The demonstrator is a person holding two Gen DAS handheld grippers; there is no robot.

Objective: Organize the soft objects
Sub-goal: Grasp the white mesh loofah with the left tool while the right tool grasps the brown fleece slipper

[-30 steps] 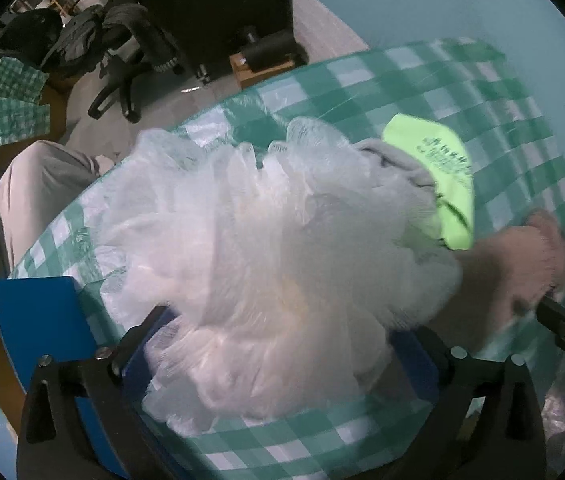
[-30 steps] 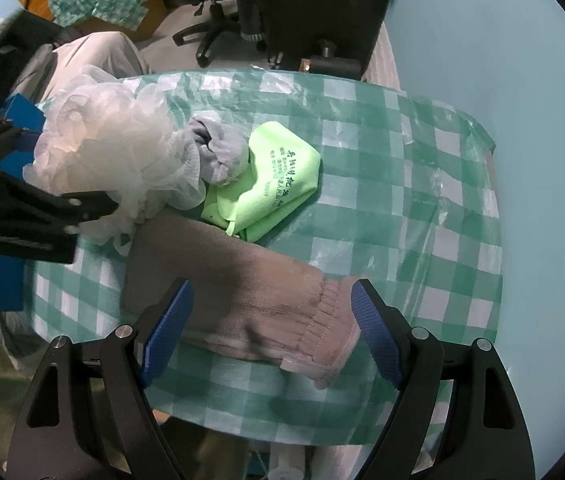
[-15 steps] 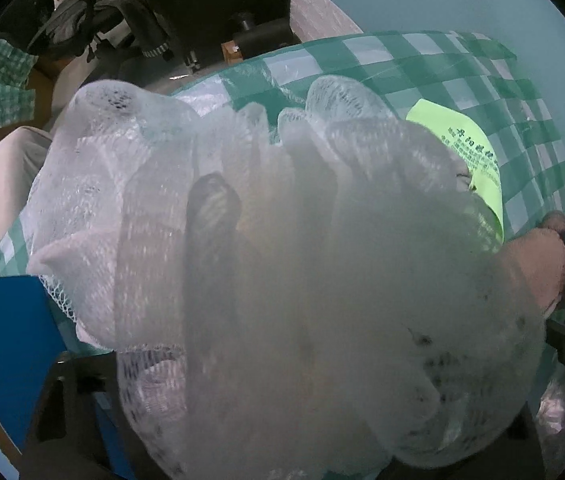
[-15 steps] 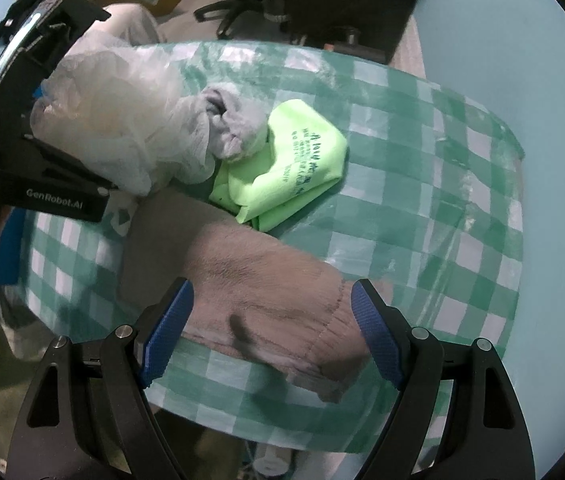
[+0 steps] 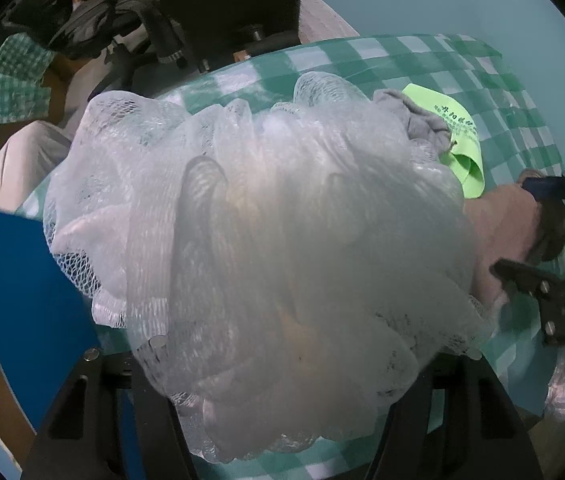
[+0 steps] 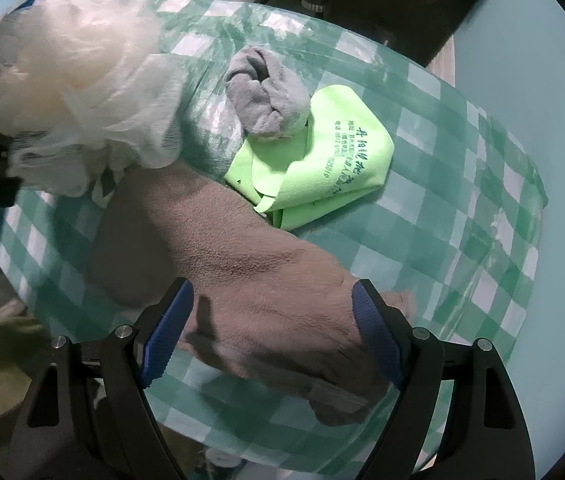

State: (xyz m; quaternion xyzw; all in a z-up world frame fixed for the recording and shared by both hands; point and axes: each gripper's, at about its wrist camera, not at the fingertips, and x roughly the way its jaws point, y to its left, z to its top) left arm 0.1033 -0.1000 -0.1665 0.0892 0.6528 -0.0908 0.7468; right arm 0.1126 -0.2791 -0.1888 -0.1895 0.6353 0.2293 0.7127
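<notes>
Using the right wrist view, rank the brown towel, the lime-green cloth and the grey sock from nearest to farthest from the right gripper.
1. brown towel: directly between the open fingers of the right gripper.
2. lime-green cloth: beyond the towel, slightly right.
3. grey sock: farthest, lying on the cloth's far edge.

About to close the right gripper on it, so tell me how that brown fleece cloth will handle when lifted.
The brown fleece cloth lies flat and spread wide on the checked tablecloth, so it will likely go limp and drape. The open right gripper straddles only one end; the rest may trail. Its fuzzy nap should grip rather than slip.
</notes>
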